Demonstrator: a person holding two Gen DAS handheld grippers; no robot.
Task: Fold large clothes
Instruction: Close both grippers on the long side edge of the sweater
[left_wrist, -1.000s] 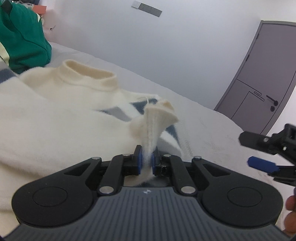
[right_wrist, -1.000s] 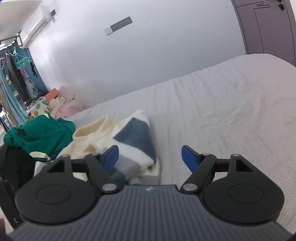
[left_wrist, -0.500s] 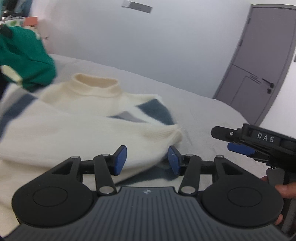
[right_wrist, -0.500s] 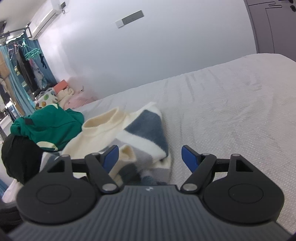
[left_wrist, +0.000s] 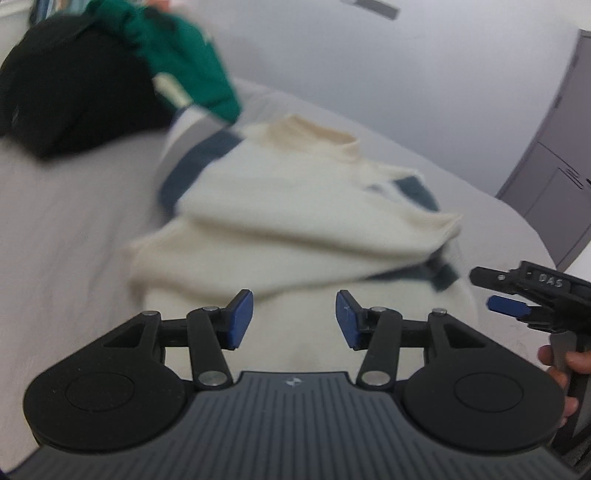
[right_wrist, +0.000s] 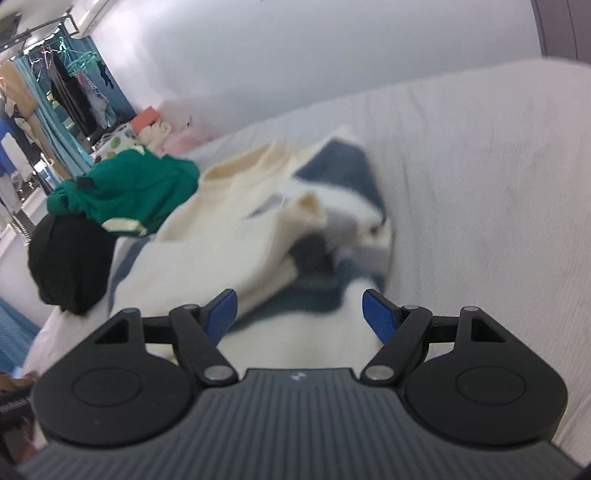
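Note:
A cream sweater (left_wrist: 295, 206) with navy and grey stripes lies on the grey bed (left_wrist: 55, 236), a sleeve folded across its front. It also shows in the right wrist view (right_wrist: 229, 243). My left gripper (left_wrist: 294, 321) is open and empty just above the sweater's near part. My right gripper (right_wrist: 300, 314) is open and empty over the sweater's lower right part; it also appears at the right edge of the left wrist view (left_wrist: 524, 295). Both views are blurred by motion.
A green garment (right_wrist: 125, 192) and a black garment (right_wrist: 70, 266) are piled on the bed to the left of the sweater. A grey door (left_wrist: 554, 177) stands at the far right. The bed (right_wrist: 480, 184) stretches bare to the right.
My left gripper let go of the cream sleeve, opened and drew back to the left. The sleeve now lies flat across the sweater. My right gripper pulled back and stayed open.

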